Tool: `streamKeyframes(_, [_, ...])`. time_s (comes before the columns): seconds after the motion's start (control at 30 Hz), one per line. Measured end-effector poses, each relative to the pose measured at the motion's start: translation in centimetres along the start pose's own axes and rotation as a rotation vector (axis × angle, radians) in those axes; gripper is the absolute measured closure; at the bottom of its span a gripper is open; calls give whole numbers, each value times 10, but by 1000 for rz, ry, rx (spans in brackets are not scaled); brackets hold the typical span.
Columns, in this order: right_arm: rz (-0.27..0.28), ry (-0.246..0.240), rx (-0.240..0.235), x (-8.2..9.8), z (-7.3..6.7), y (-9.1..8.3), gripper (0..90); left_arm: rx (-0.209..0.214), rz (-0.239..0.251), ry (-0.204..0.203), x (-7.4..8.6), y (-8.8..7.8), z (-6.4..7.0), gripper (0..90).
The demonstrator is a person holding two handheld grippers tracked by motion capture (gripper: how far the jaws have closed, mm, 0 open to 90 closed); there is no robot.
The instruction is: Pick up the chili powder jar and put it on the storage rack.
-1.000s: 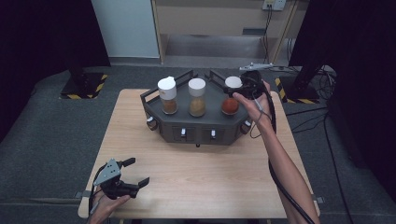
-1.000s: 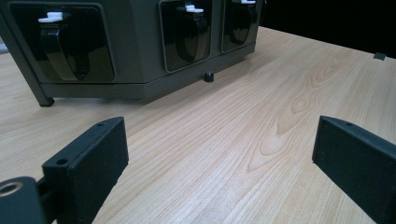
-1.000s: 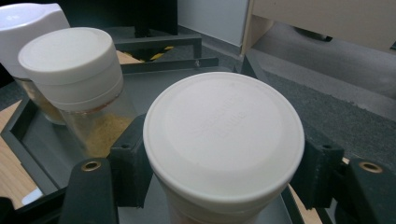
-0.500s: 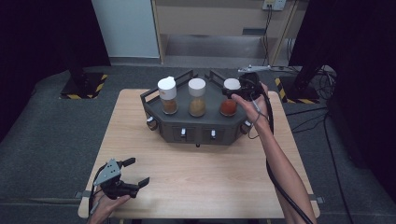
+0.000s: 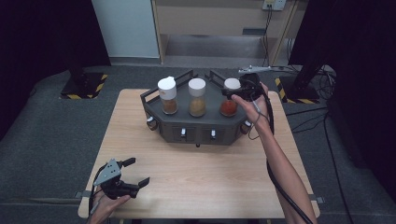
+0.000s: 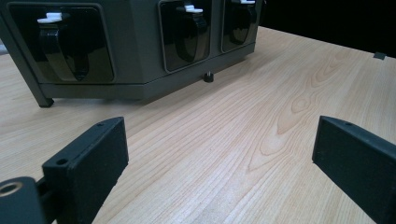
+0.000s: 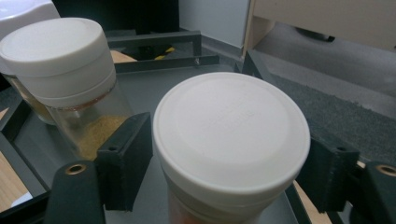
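Observation:
A dark grey rack (image 5: 196, 133) on the wooden table (image 5: 210, 186) holds three white-lidded jars. The right one, a jar of red powder (image 5: 229, 106), has my right gripper (image 5: 235, 91) at its lid. In the right gripper view this white lid (image 7: 231, 130) sits between the two black jaws of my right gripper (image 7: 224, 154). Those jaws have just been opening and stand close beside it. The middle jar (image 7: 60, 60) of yellow powder stands to its left. My left gripper (image 5: 137, 171) rests open at the table's near left corner, and nothing is between its jaws (image 6: 219, 144).
The left jar (image 5: 168, 95) holds brown powder, the middle jar (image 5: 197, 98) a tan one. White-tipped levers (image 6: 49, 18) line the rack's front face. A cable trails from the right gripper along the forearm. Bare tabletop lies between the rack and the left gripper.
The right hand has shifted slightly at the red jar's lid. The left gripper has kept still.

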State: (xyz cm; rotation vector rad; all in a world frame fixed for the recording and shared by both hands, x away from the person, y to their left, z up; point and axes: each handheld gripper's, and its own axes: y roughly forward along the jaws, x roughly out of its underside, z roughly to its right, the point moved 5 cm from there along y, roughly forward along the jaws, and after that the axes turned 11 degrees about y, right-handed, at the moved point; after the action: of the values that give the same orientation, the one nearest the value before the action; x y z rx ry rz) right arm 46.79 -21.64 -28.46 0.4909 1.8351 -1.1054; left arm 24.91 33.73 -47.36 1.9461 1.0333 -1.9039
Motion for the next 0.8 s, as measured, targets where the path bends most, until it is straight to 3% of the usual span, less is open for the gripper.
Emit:
streamKeyframes(0.23, [67,-21,-2,0,-3,-14,91,-1,-1,0,0,0,0,26])
streamKeyframes(0.5, [108,-84,-24,-4,-13,-38,61,-1,-1,2,0,0,0,26])
streamKeyframes(0.8, [151,-128,-80,14,-20,-66,52,-5,-4,-4,-1,0,0,25])
